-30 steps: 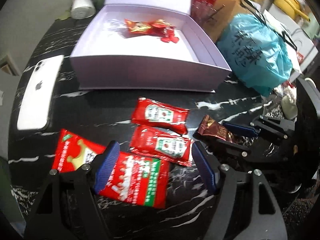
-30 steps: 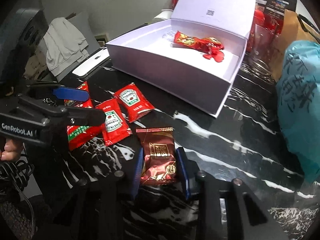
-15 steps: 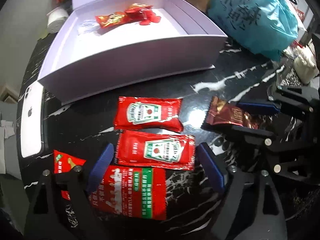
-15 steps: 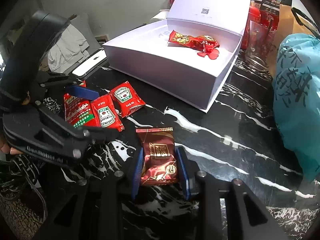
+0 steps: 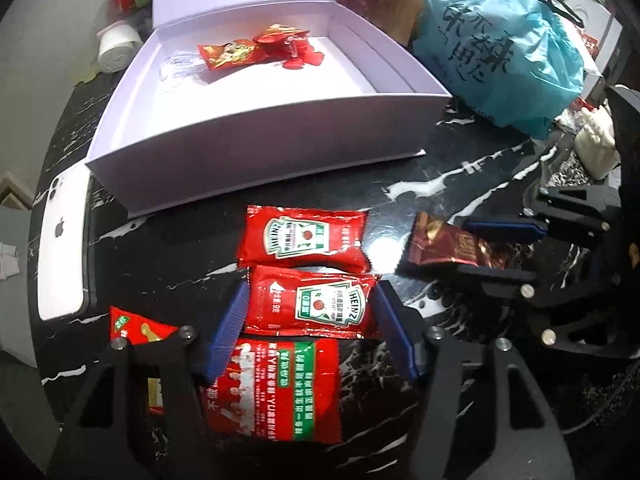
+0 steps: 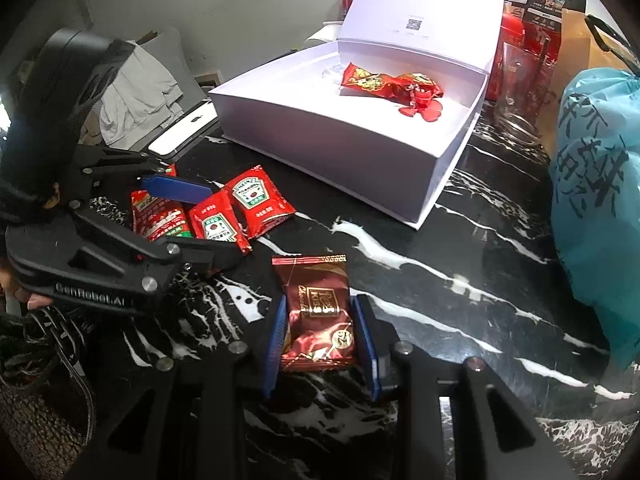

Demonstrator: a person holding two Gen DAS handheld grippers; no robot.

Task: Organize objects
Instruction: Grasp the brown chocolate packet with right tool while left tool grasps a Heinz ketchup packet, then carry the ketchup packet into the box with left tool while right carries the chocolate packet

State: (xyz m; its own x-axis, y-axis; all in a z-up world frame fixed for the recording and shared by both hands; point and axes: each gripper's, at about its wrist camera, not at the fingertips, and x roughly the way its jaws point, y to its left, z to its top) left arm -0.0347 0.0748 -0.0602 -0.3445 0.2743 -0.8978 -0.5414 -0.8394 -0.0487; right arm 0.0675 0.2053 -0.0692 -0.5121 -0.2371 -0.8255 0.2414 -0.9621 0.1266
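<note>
Centrally in the left wrist view, the left gripper (image 5: 308, 328) has its two blue pads set against the short ends of a Heinz ketchup sachet (image 5: 312, 302), clamped on it as it lies on the black marbled table (image 5: 460, 172). Directly above it in frame lies a second ketchup sachet (image 5: 302, 242), and below it, between the black finger arms, a red-and-green snack packet (image 5: 276, 384); another red packet (image 5: 138, 326) shows at lower left. At centre right, the right gripper (image 5: 486, 246) enters from the frame's right edge, its pads pressed on a dark red chocolate packet (image 5: 444, 242). In the right wrist view, lower centre, the right gripper (image 6: 320, 340) grips the chocolate packet (image 6: 316, 312) by its long sides, with the packet on the table. To the left of that frame the left gripper (image 6: 200, 220) sits over the red sachets. An open white box (image 5: 256, 156) occupies the upper centre of the left wrist view, lid raised, containing red wrapped items (image 5: 256, 46). A white phone (image 5: 62, 240) lies at far left, just beside the box, and a teal plastic bag (image 5: 504, 48) fills the upper right.
</note>
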